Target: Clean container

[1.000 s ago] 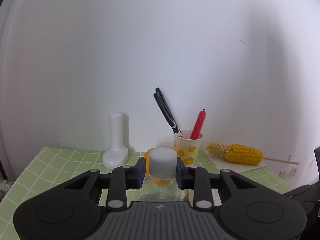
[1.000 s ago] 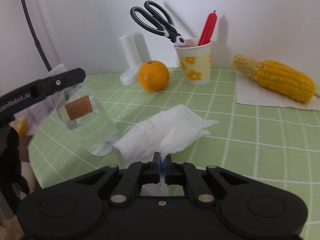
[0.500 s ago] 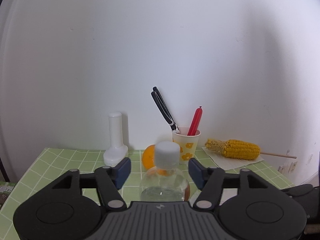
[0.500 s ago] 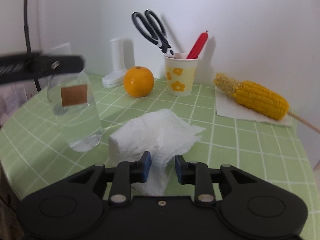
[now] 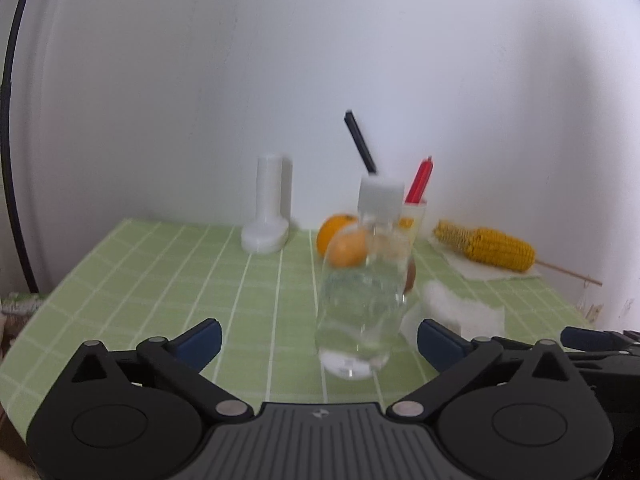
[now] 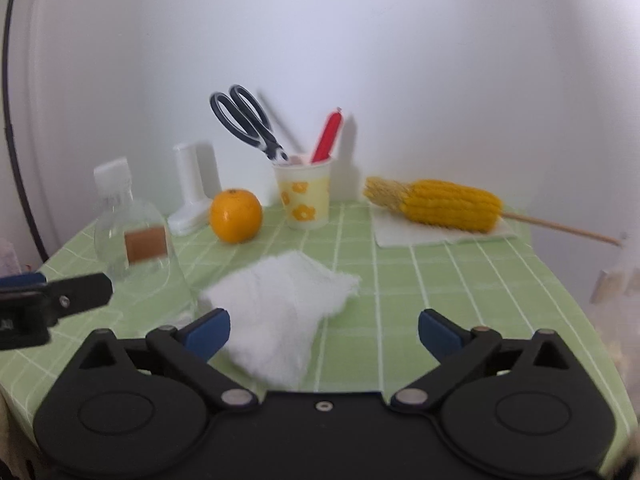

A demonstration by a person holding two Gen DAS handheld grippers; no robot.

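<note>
A clear bottle (image 5: 362, 288) with a white cap stands upright on the green checked table (image 5: 160, 280). It also shows in the right wrist view (image 6: 134, 236), with a brown label. My left gripper (image 5: 318, 338) is open, its jaws wide apart just short of the bottle's base, touching nothing. A crumpled white paper towel (image 6: 280, 308) lies on the table; it also shows in the left wrist view (image 5: 460, 308), right of the bottle. My right gripper (image 6: 324, 330) is open and empty, with the towel's near edge between its jaws.
At the back stand a white plastic holder (image 6: 192, 196), an orange (image 6: 236, 216), a flowered paper cup (image 6: 306, 194) with black scissors (image 6: 248, 120) and a red tool, and a corn cob (image 6: 444, 204) on a napkin. The left gripper's finger (image 6: 60, 296) shows at far left.
My left gripper let go of the bottle's cap, opened wide and drew back and down. My right gripper released the paper towel, opened wide and pulled back. The bottle now stands on the table.
</note>
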